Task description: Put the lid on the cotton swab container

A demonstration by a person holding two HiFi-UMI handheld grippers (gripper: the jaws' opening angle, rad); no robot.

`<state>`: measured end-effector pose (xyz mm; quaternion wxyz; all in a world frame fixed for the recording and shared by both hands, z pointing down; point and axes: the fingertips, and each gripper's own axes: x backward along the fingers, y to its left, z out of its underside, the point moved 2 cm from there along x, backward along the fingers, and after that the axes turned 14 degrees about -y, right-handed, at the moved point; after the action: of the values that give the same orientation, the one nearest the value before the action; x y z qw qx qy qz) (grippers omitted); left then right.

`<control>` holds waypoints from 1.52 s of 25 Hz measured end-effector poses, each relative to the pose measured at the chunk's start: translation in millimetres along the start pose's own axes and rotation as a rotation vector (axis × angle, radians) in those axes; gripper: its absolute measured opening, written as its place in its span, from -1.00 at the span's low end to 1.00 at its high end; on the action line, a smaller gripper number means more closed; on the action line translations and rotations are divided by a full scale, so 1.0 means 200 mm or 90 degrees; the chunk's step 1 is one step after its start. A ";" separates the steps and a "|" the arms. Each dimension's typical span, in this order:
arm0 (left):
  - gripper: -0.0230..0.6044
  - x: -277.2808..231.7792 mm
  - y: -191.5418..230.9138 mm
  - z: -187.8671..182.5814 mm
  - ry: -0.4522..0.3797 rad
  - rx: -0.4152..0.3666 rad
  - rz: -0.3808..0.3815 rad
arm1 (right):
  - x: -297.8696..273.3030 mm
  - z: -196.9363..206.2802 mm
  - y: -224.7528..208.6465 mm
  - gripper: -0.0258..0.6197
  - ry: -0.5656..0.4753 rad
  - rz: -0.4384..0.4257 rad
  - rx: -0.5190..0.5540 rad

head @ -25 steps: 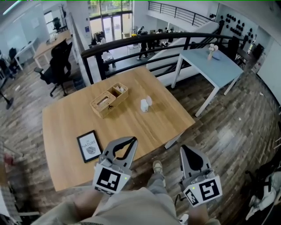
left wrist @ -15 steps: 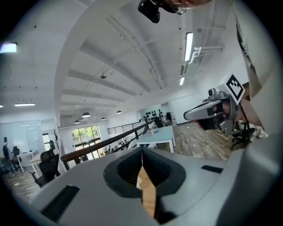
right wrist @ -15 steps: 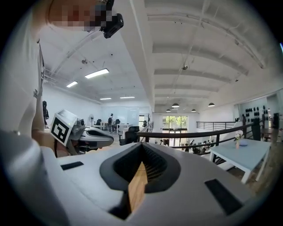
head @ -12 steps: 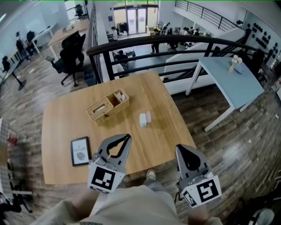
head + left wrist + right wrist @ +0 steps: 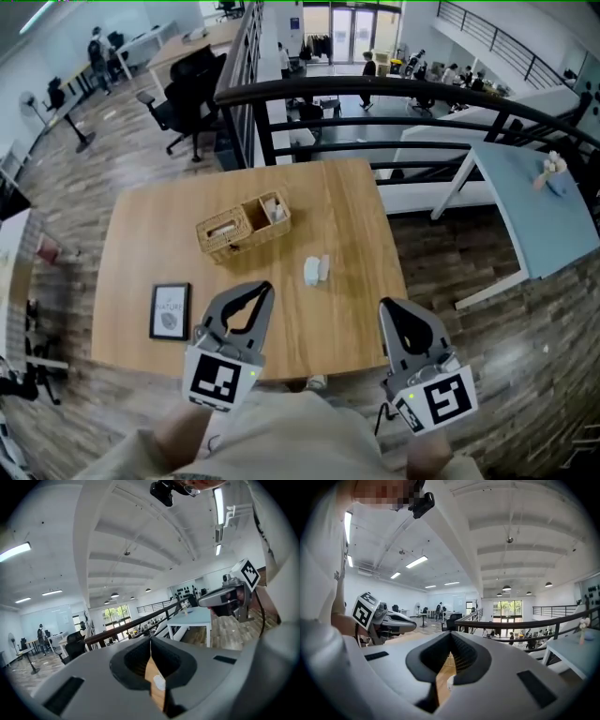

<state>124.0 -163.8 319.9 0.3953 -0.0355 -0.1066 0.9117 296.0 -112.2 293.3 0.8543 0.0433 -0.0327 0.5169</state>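
Observation:
A small white cotton swab container [image 5: 311,272] stands on the wooden table [image 5: 356,216], right of centre. A second small white piece, apparently its lid [image 5: 324,265], lies right beside it. My left gripper [image 5: 265,286] hovers shut over the table's near edge, holding nothing, well short of the container. The right gripper [image 5: 387,307] is also shut and empty, just off the near right corner. In the left gripper view a white speck, the container [image 5: 159,682], shows through the slit of the closed jaws. The right gripper view shows the container [image 5: 450,682] the same way.
A wicker basket [image 5: 242,225] with two compartments sits left of the container. A framed picture [image 5: 170,311] lies flat near the front left. A black railing [image 5: 375,89] runs behind the table, a light blue table [image 5: 544,206] stands to the right. A person's legs are below.
The head view has swung, so the table now sits more squarely and farther left in the picture. Both grippers keep their shut pose near the body.

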 end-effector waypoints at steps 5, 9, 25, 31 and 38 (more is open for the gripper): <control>-0.85 -0.03 0.03 -0.01 0.008 0.015 -0.014 | -0.06 0.03 -0.09 -0.84 0.003 0.002 -0.011; -0.85 -0.04 0.06 -0.01 0.007 0.013 -0.007 | -0.08 0.05 -0.10 -0.84 0.009 0.016 -0.011; -0.85 -0.17 0.23 0.11 0.000 0.027 0.022 | -0.32 0.24 -0.17 -0.84 0.040 0.066 0.005; -0.85 -0.29 0.28 0.29 0.017 0.043 0.033 | -0.44 0.49 -0.28 -0.84 0.084 0.087 -0.024; -0.85 -0.39 0.29 0.64 0.088 0.075 0.039 | -0.51 0.88 -0.37 -0.84 0.160 0.121 -0.095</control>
<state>116.8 -281.2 430.4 0.3750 -0.0781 -0.0241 0.9234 313.0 -256.0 455.5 0.7996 -0.0883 0.0323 0.5931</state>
